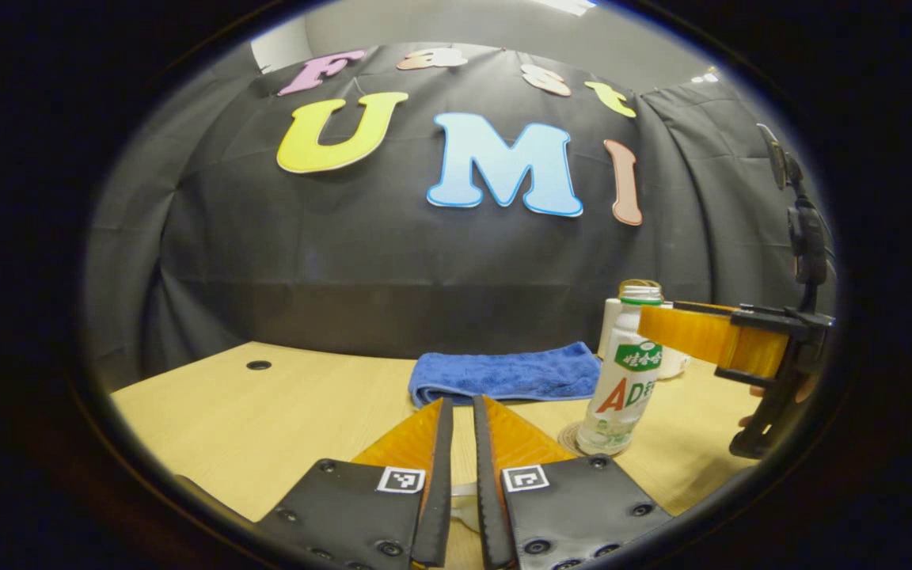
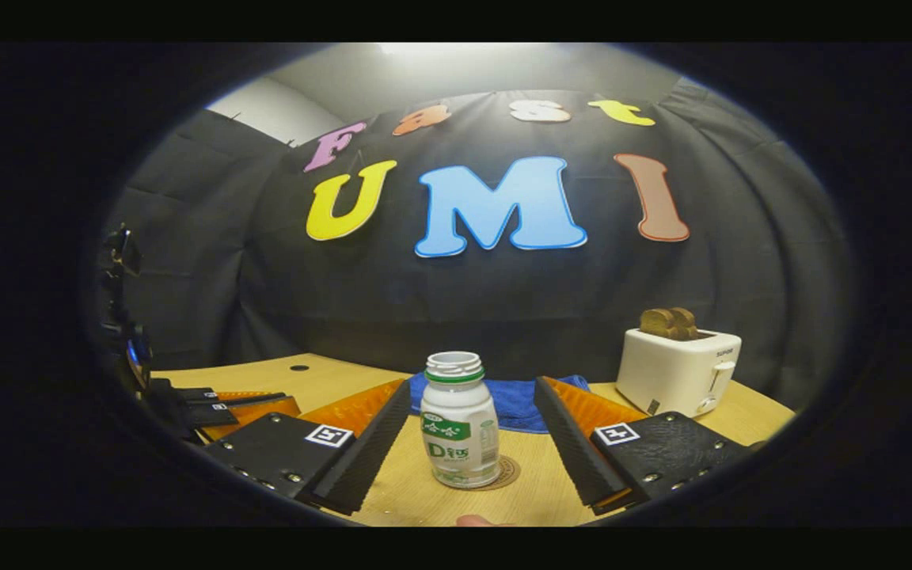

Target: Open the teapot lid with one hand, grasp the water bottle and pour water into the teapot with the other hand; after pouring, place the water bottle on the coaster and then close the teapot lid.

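Observation:
The water bottle [image 2: 460,423], clear plastic with a green and white label and no cap, stands upright on the round coaster [image 2: 507,473]. My right gripper [image 2: 472,384] is open, one finger on each side of the bottle and neither touching it. In the left gripper view the bottle [image 1: 622,380] stands on the coaster [image 1: 571,437] to the right, with the right gripper [image 1: 666,321] level with its neck. My left gripper [image 1: 461,404] is shut to a narrow slit on a small pale part low between the fingers, seemingly the teapot lid [image 1: 464,491]. The teapot body is hidden.
A folded blue towel [image 1: 503,376] lies behind the bottle on the wooden table [image 1: 282,404]. A white toaster [image 2: 678,372] with bread slices stands at the back right. The left gripper [image 2: 218,408] sits low at the left of the right gripper view.

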A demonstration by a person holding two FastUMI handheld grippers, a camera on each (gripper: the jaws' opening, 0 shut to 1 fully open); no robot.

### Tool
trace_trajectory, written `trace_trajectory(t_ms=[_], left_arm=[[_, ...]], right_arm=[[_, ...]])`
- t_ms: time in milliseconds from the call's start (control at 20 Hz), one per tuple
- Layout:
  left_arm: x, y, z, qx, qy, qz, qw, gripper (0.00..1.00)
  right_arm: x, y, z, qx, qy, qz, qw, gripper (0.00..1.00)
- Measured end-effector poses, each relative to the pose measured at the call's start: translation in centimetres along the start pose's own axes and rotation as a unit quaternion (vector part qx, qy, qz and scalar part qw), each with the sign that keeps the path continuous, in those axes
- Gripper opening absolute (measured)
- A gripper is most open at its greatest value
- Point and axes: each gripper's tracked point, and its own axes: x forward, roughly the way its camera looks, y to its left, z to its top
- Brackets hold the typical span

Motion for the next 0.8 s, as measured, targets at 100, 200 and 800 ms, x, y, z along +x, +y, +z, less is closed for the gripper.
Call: trace_trajectory(t_ms=[100,200,800], left_arm=[[-0.3,0.0,0.4,0.0,-0.007,0.0,1.0,0.22],[-0.7,0.1,1.0,-0.001,-0.015,0.002,1.0,0.22],[-8.3,-1.3,1.1,-0.025,-0.014,0.014,0.999,0.22]], right_arm=[[-1.1,-0.2,0.3,0.009,-0.007,-0.004,1.0,0.95],[-2.2,-0.5,0.4,0.02,-0.011,-0.01,1.0,0.96],[-9.6,-1.8,-2.0,0.047,0.016,-0.038,0.998,0.96]])
